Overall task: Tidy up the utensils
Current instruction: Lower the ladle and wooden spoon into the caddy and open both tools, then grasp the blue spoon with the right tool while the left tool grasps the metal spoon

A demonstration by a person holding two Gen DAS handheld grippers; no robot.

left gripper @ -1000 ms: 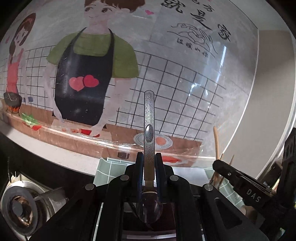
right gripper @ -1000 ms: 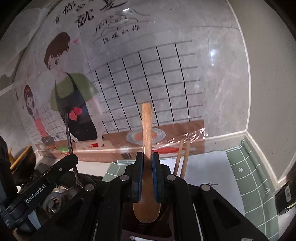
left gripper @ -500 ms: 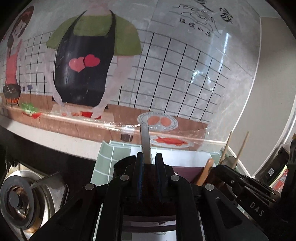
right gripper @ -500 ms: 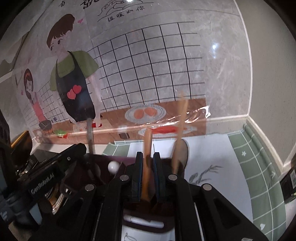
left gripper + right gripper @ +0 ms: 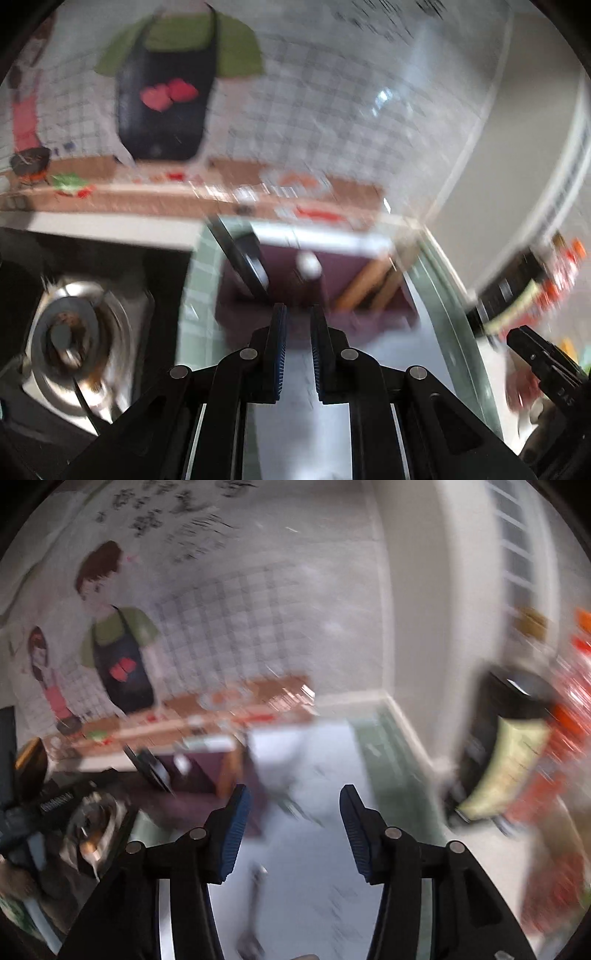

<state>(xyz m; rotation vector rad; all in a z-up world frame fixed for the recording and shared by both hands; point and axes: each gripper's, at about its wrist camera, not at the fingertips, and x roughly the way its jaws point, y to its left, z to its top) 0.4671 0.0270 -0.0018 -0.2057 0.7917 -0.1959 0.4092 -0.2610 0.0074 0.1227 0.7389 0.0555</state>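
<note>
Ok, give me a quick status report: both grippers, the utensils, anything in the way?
Left gripper empty, narrow gap. Right gripper wide open, empty. Metal and wooden utensils sit in the purple holder. Frames blurred, no blocker seen.

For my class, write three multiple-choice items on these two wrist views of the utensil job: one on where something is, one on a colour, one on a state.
1. Where does the dark purple utensil holder stand?
A. on the gas burner
B. on the green-bordered mat, beyond the left gripper
C. on a wall shelf

2. What colour are the pads on the right gripper's fingers?
A. blue
B. red
C. yellow

3. How does the right gripper stand?
A. shut on a wooden spoon
B. shut on a metal spoon
C. open, holding nothing

Answers:
1 B: the holder sits on the mat just past the left gripper, with the gas burner off to its left.
2 A: ribbed blue pads line both fingers.
3 C: a wide gap shows only the mat between its fingers.
</note>
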